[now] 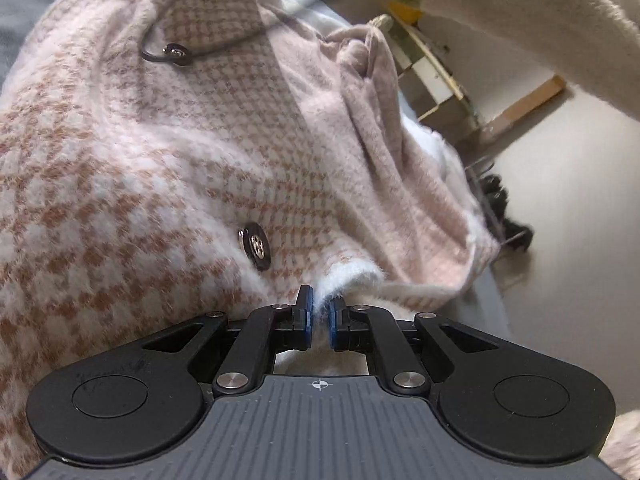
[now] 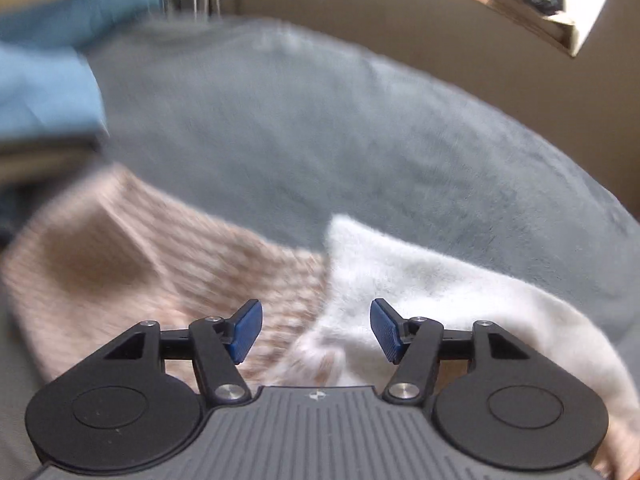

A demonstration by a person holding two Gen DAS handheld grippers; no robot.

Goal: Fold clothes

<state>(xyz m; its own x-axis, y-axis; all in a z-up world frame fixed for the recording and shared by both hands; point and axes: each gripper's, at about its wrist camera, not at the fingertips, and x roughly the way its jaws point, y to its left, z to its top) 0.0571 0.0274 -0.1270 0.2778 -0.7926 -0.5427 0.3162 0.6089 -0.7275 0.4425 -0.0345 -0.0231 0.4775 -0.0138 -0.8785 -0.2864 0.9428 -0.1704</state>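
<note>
1. Fuzzy white trim is all that your left gripper (image 1: 319, 312) pinches. Its jaws are pressed together on the very edge of the cardigan (image 1: 168, 152). A hard pull could make that thin bit slip out, I think.
2. Your right gripper (image 2: 316, 330) has its jaws spread apart, and nothing is between them. It hangs over the spot where the checked part (image 2: 168, 264) meets the white part (image 2: 432, 280). That view is blurry, so closing now could catch the wrong layer, or two layers at once.
3. Just past the left jaws is a dark button (image 1: 256, 246). If a fold lands on it, the fold may turn out lumpy.
4. Farther up, a thin dark cord (image 1: 208, 50) loops by a second button (image 1: 175, 53). It could snag as the cloth moves.
5. Part of the cardigan hangs over the edge of the grey blanket (image 2: 320, 120) toward the floor (image 1: 568, 208). Its weight could drag the rest down.
6. Far off lies a blue cloth (image 2: 44, 92). Keep the cardigan away from it.
</note>
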